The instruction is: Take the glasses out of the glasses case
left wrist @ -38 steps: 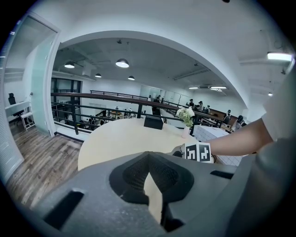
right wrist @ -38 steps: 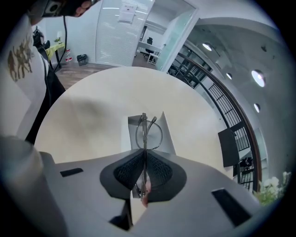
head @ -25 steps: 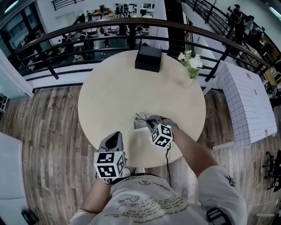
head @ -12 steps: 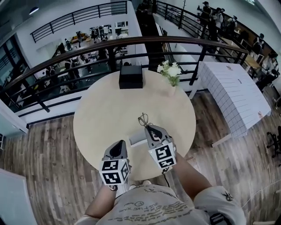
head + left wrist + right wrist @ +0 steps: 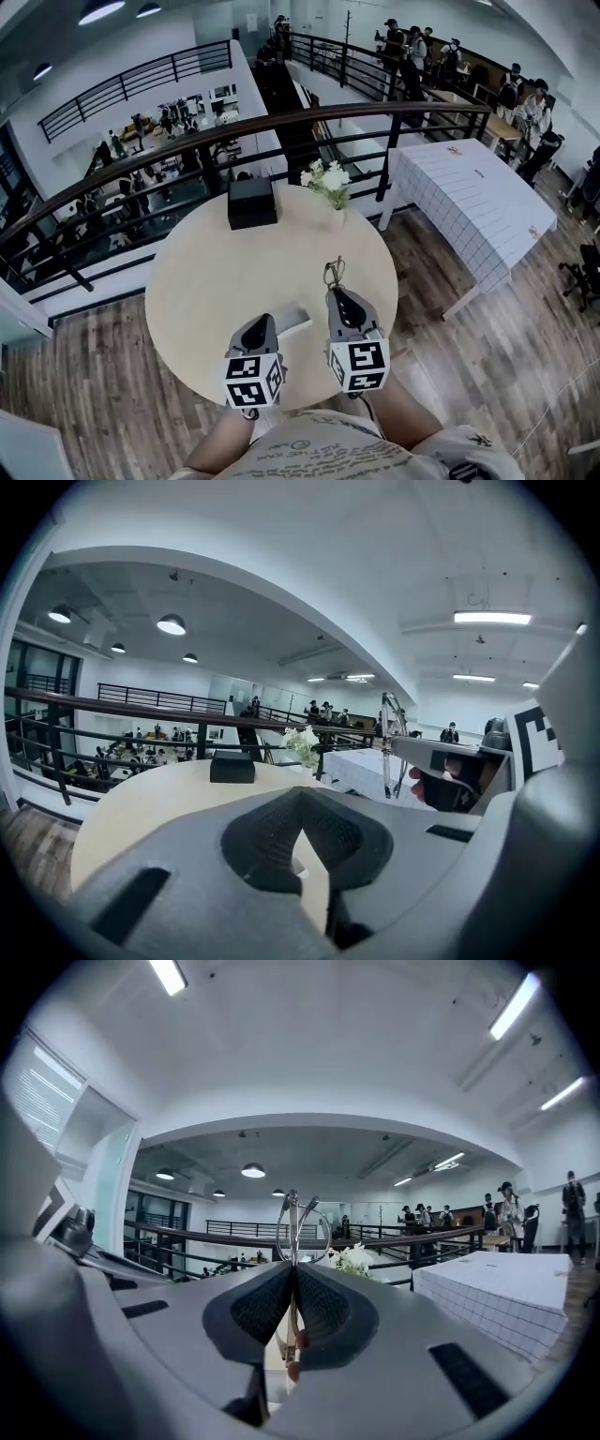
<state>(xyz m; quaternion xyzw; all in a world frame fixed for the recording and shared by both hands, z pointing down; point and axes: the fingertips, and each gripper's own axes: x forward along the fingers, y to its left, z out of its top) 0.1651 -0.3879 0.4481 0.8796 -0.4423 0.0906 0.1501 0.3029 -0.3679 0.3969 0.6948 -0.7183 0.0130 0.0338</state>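
The right gripper [image 5: 337,295] holds its jaws pressed together on the glasses [image 5: 292,1232], pinching the folded frame between the pads. They are out of the case [image 5: 292,324] and seem clear of the table [image 5: 206,272], over its near edge at the right. The grip looks chosen to carry them away safely: the pads close on the frame's thin folded part, so the lenses are not squeezed.

Seen from the left gripper view, the glasses stand roughly upright across the tip of the right gripper's jaws. Their long axis runs up and down rather than along the gripper. A lens ring rises above the jaws, and the lower end hangs down between the pads.

The left gripper [image 5: 255,328] has its jaws closed at the tips with nothing seen between them. It sits just beside the case, likely kept there to steady it if needed. The case lies by the table's near edge between the two grippers — whether it gapes open I cannot tell.

I judge the lifting out done — only setting the glasses down remains.
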